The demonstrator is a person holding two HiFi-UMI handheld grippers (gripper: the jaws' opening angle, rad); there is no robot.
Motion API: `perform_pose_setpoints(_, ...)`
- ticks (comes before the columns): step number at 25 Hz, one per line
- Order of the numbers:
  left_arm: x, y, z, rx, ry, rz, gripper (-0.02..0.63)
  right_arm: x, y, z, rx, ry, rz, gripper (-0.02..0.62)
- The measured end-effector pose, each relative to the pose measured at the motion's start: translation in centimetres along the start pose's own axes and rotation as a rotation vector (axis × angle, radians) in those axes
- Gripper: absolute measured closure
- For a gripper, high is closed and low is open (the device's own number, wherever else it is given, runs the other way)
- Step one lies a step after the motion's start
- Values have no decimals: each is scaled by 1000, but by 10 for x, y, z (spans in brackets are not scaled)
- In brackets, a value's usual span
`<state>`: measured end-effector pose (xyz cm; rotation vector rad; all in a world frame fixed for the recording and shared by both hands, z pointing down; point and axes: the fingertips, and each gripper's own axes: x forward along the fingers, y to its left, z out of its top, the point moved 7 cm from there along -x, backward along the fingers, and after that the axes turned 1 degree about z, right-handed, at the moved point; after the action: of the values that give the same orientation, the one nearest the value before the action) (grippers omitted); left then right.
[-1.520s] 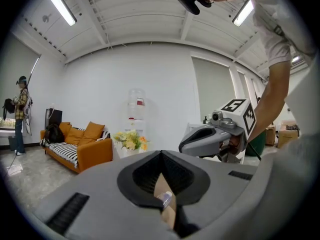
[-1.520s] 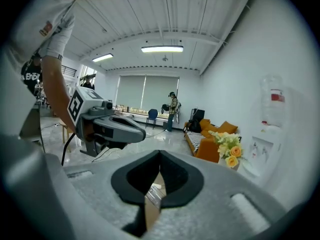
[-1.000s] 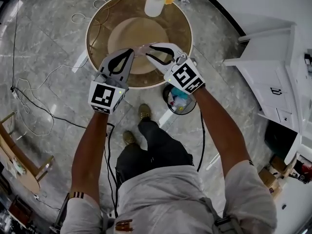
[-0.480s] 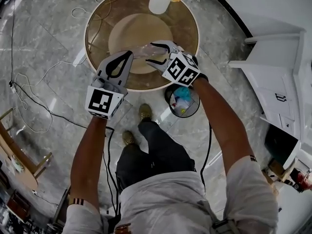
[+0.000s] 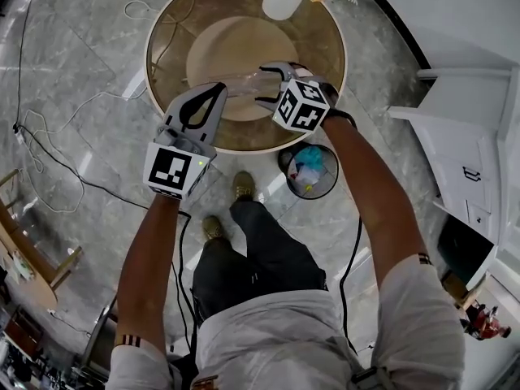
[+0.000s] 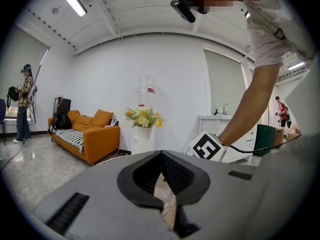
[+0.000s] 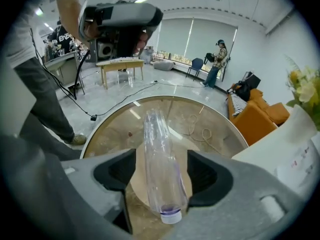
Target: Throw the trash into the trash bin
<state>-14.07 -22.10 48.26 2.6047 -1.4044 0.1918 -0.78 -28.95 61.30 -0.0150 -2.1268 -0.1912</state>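
- Over the worktop [image 5: 169, 49], right gripper [image 5: 262, 85] jaws have just been opening, released, bottle [image 7: 161, 169] between them
- left gripper [image 5: 219, 88] jaws clenched, tips together
- bin [image 5: 335, 173] on floor [image 5: 81, 136] beside worktop

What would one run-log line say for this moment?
right tongs: just been opening, clear bottle between them, not gripped | left tongs: shut | trash bin: on floor by table, bottle not yet in

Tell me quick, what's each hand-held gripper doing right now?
left hand-held gripper: closed, nothing visibly gripped.
right hand-held gripper: open; its jaws have just been opening, with the clear bottle loose between them.
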Motion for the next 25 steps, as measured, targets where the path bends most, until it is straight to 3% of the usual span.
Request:
perform_pose_setpoints(10, 7, 7, -16, -3, 16, -3, 607, 36, -1, -30, -71, 161, 75, 262)
perform_pose_setpoints(19, 6, 10, -15, -2, 20, -6, 607, 51, -4, -39, -69, 220, 34, 276)
perform_pose_setpoints(25, -1, 9, -14, -5, 26, -10, 607, 47, 1, -39, 22, 205, -8, 292)
